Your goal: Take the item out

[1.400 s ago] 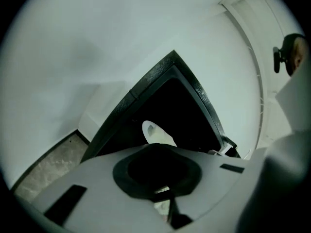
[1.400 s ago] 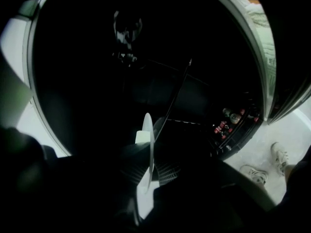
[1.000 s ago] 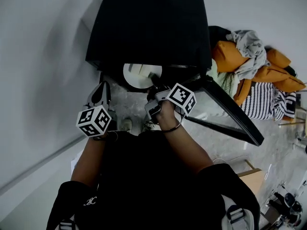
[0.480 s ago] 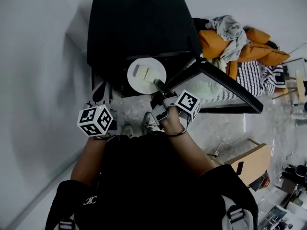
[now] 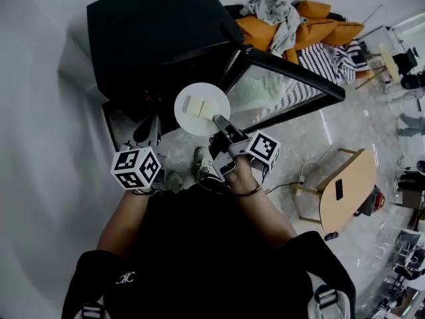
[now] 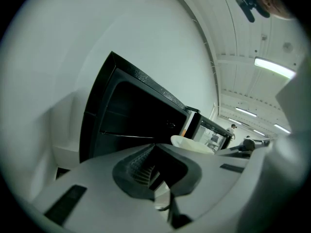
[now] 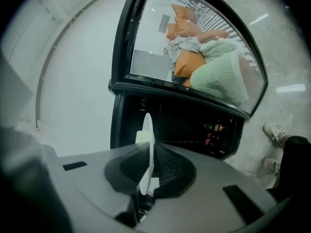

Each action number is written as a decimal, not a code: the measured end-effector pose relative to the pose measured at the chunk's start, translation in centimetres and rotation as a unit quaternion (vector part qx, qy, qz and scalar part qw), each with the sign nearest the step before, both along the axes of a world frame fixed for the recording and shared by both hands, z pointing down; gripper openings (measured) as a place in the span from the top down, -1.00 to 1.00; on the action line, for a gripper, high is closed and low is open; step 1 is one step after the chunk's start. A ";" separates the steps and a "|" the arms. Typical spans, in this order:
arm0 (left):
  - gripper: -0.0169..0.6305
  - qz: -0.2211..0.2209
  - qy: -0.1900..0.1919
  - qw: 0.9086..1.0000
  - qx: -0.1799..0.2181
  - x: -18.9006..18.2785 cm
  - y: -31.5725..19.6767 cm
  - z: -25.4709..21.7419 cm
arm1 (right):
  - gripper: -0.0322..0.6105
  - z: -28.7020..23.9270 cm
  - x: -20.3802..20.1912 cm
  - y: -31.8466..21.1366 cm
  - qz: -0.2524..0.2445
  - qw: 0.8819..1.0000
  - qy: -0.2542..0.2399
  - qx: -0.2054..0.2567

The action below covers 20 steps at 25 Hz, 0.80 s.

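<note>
At frame centre, the right claw [image 5: 220, 120] grasps the round white plate [image 5: 193, 125], perhaps holding bread [image 5: 206, 107]; left claw [image 6: 154, 174] clenched, empty.

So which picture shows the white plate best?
Head view: the white plate shows its round face. The right gripper view sees it edge-on between the jaws; the left gripper view catches only its rim.

We log one round white plate [image 5: 194, 126] carrying two pale blocks [image 5: 204, 106] side by side. Its near rim is pinched between the jaws of the right gripper [image 5: 220, 120]. It hangs just before the open black oven [image 5: 153, 38], clear of the cavity.
</note>
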<state>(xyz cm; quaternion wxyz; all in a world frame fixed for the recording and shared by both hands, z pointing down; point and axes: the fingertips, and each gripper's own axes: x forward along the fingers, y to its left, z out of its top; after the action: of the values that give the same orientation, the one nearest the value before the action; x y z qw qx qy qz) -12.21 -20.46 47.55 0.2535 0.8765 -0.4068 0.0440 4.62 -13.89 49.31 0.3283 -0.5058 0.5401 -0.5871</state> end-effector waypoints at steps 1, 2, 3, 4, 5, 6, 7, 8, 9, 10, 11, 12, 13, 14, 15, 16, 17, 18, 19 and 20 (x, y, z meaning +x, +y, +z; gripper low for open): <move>0.92 0.006 0.000 1.000 0.001 0.4 -0.1 0.3 | 0.82 0.4 0.2 0.2 0.005 1.000 0.001 -0.001; 0.92 0.011 0.000 1.000 0.001 0.8 -0.2 0.6 | 0.82 0.7 0.4 0.3 0.009 1.000 0.002 -0.002; 0.92 0.015 0.000 1.000 0.002 1.1 -0.4 0.8 | 0.82 0.9 0.6 0.3 0.011 1.000 0.007 -0.002; 0.92 0.018 0.000 1.000 0.003 1.4 -0.5 0.9 | 0.82 0.9 0.7 0.3 0.010 1.000 0.013 0.000; 0.92 0.020 -0.001 1.000 0.003 1.5 -0.7 1.0 | 0.82 1.0 0.8 0.2 0.009 1.000 0.019 0.003; 0.92 0.021 -0.001 1.000 0.003 1.6 -0.7 1.0 | 0.82 1.0 0.9 0.2 0.009 1.000 0.020 0.004; 0.92 0.021 -0.001 1.000 0.004 1.6 -0.8 1.0 | 0.82 1.0 0.9 0.2 0.009 1.000 0.018 0.006; 0.92 0.022 -0.001 1.000 0.004 1.6 -0.9 1.0 | 0.82 1.0 0.9 0.2 0.010 1.000 0.016 0.007; 0.92 0.022 -0.001 1.000 0.004 1.6 -0.9 1.1 | 0.82 1.0 0.8 0.2 0.010 1.000 0.016 0.009; 0.92 0.022 0.000 1.000 0.005 1.6 -0.8 1.2 | 0.82 1.0 0.8 0.2 0.009 1.000 0.017 0.012; 0.92 0.021 0.000 1.000 0.005 1.6 -0.8 1.3 | 0.82 0.9 0.8 0.1 0.007 1.000 0.019 0.015; 0.92 0.020 0.001 1.000 0.005 1.5 -0.7 1.3 | 0.82 0.8 0.7 0.1 0.005 1.000 0.022 0.017; 0.92 0.019 0.001 1.000 0.004 1.3 -0.6 1.3 | 0.82 0.6 0.7 0.1 0.004 1.000 0.024 0.018; 0.92 0.017 0.001 1.000 0.004 1.2 -0.6 1.2 | 0.82 0.5 0.6 0.1 0.003 0.999 0.026 0.019; 0.92 0.016 0.001 1.000 0.004 1.1 -0.5 1.2 | 0.82 0.4 0.6 0.0 0.002 0.999 0.027 0.019; 0.92 0.015 0.002 1.000 0.003 0.9 -0.5 1.1 | 0.82 0.3 0.6 0.0 0.002 0.999 0.026 0.020; 0.92 0.014 0.001 1.000 0.003 0.8 -0.4 1.1 | 0.82 0.2 0.5 0.0 0.002 0.999 0.025 0.021; 0.92 0.013 0.001 1.000 0.003 0.7 -0.4 1.1 | 0.82 0.2 0.5 0.0 0.002 0.999 0.025 0.022; 0.92 0.012 -0.001 1.000 0.005 0.6 -0.4 1.1 | 0.82 0.1 0.4 -0.1 0.002 0.999 0.024 0.023; 0.92 0.012 -0.004 1.000 0.007 0.6 -0.3 1.1 | 0.82 0.1 0.4 -0.1 0.001 0.999 0.025 0.025</move>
<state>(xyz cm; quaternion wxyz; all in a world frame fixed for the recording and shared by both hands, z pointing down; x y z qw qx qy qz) -11.66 -20.76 48.65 0.2451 0.8831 -0.3972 0.0474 5.01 -13.97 49.37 0.3279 -0.5124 0.5619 -0.5605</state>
